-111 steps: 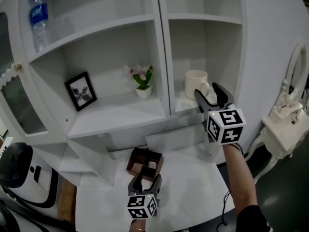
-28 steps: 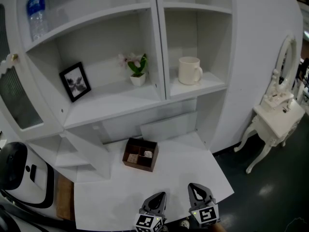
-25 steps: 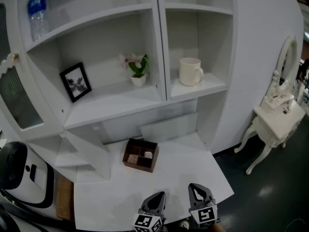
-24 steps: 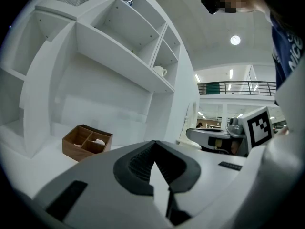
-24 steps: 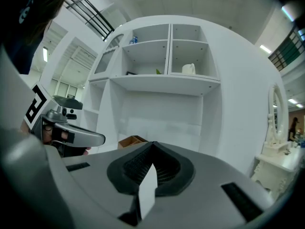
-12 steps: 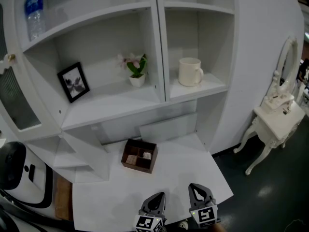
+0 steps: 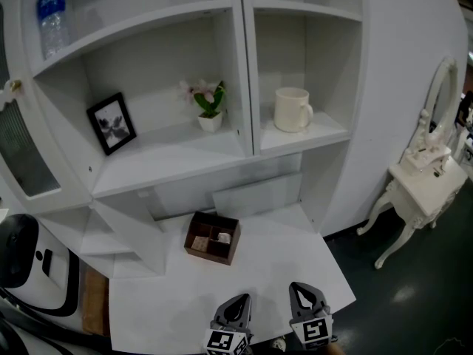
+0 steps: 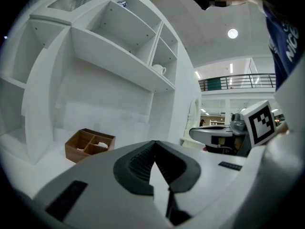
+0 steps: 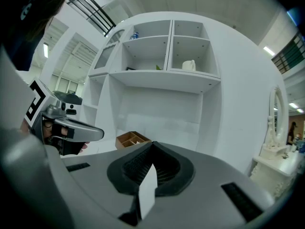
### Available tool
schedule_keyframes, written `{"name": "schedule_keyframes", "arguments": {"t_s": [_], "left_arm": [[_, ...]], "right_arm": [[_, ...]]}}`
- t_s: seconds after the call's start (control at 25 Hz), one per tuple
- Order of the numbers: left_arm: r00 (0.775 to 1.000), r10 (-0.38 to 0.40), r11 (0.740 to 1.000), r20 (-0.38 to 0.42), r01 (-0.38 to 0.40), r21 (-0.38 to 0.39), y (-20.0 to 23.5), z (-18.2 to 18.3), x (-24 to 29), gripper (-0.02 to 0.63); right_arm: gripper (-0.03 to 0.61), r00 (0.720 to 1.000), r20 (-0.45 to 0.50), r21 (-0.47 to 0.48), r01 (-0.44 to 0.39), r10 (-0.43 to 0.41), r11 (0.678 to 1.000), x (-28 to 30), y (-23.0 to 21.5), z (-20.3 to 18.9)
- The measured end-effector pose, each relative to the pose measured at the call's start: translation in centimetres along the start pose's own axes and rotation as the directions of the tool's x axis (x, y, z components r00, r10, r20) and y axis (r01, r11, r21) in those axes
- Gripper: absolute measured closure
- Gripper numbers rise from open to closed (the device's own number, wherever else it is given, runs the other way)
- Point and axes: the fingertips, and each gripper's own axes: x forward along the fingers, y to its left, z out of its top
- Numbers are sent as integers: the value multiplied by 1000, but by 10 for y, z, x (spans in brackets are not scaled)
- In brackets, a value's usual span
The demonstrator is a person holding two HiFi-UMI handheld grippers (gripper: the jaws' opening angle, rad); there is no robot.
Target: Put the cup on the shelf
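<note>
The cup [image 7: 293, 110] stands on the right shelf [image 7: 329, 134], with its handle to the right. The left gripper [image 7: 238, 307] and right gripper [image 7: 304, 296] are squeezed closed with nothing in them, low over the table [image 7: 281, 250], far from the cup.

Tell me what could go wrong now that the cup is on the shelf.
1. The cup stands fairly near the front edge of the shelf, handle pointing right; a knock to the cabinet might tip it off.
2. The left gripper and right gripper sit shut at the desk's near edge; a careless forward sweep could hit the wooden box.
</note>
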Motion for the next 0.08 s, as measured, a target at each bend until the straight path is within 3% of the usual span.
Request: {"name": "schedule_keyframes", "arguments": {"t_s": [0.08], "left_arm": [[1000,5,1000,3,-5,2,1,1,0,612]], "right_arm": [[571,1000,-3,4,-6,6,1000,0,0,-1]]}}
